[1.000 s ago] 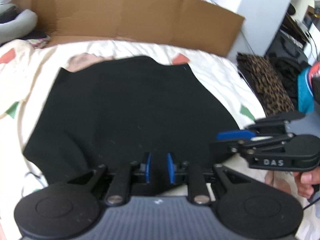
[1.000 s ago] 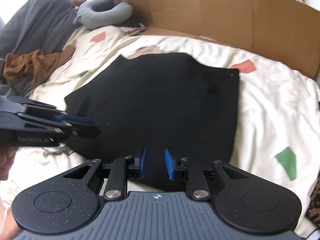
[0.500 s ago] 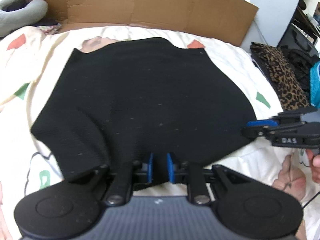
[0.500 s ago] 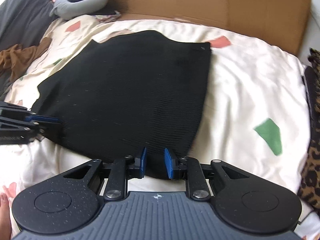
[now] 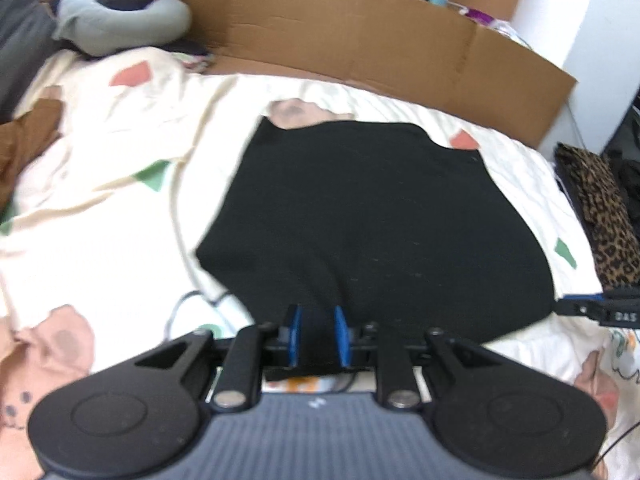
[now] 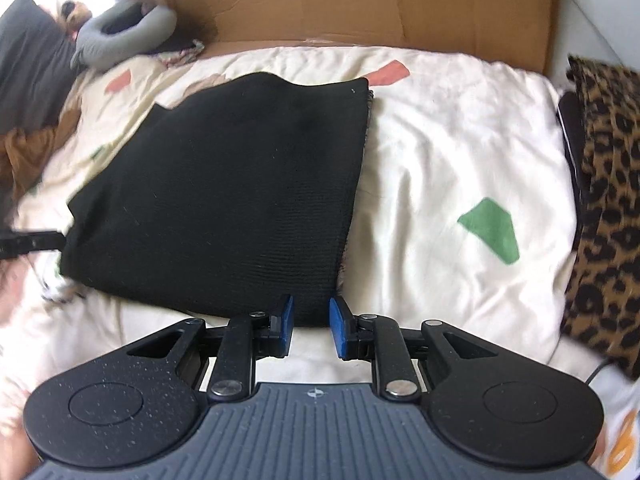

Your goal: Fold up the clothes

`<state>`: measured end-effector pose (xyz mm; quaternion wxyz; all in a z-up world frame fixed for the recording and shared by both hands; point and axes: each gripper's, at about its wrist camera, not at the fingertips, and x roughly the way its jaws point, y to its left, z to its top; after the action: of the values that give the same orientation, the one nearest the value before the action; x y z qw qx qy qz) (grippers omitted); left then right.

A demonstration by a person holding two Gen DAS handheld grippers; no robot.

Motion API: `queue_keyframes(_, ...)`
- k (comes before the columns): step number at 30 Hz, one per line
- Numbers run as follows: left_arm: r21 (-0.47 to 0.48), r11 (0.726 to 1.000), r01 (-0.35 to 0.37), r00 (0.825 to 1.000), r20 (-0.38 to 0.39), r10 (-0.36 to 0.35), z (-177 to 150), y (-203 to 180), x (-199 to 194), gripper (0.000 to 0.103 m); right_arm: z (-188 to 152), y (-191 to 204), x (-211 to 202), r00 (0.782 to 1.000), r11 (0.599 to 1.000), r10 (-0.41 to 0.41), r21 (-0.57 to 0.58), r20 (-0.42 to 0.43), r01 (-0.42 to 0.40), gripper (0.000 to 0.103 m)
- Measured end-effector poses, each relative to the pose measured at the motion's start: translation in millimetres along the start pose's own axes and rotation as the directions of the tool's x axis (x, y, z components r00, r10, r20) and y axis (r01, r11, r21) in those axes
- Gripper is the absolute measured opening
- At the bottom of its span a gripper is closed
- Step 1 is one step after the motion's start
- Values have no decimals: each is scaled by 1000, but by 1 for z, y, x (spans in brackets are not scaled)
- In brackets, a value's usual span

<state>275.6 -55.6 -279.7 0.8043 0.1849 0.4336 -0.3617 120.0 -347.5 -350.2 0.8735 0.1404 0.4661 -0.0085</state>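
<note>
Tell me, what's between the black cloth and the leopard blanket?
Only bare bedsheet, cream with one green patch printed on it. The right wrist view shows it best: the black cloth ends at its right edge, and the leopard blanket lies beyond the sheet.

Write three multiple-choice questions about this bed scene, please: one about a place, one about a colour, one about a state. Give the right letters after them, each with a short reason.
1. Where does the cardboard stand?
A. along the far side of the bed
B. on top of the garment
C. under the left tool

2. What colour is the garment spread on the bedcover?
A. white
B. black
C. red

3. What is the state of the left tool?
A. wide open above the bedcover
B. shut on the grey pillow
C. closed on the near edge of the garment

Answers:
1 A: the cardboard rises behind the bedcover, beyond the garment.
2 B: the garment is plain black.
3 C: black cloth sits pinched between the blue pads of the left tool.
</note>
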Motion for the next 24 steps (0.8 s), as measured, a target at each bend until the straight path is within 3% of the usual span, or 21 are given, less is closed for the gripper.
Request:
queue_keyframes(4,-17,1000,-26,999,-25,25,-9,15,-3,21,-4,-3,5,998,997,46,57,-43,-44,28)
queue_keyframes(7,-38,999,-7,999,-49,6,-17,21,0,21,-8,-9,12,994,989,83,129,-76,-73,28)
queue_keyframes(12,-53,998,19,999,-40,-21,-22,27,5,28,-14,-20,20,984,958,155,254,-83,-130,39)
queue_keyframes(21,-55,998,33,998,-57,-36,-29,32,23,32,-18,-45,37,971,860,236,471,-23,-198,41)
queue_keyframes(24,-35,999,39,997,-60,-41,-29,30,25,29,-18,-52,41,966,818,258,532,2,-219,41)
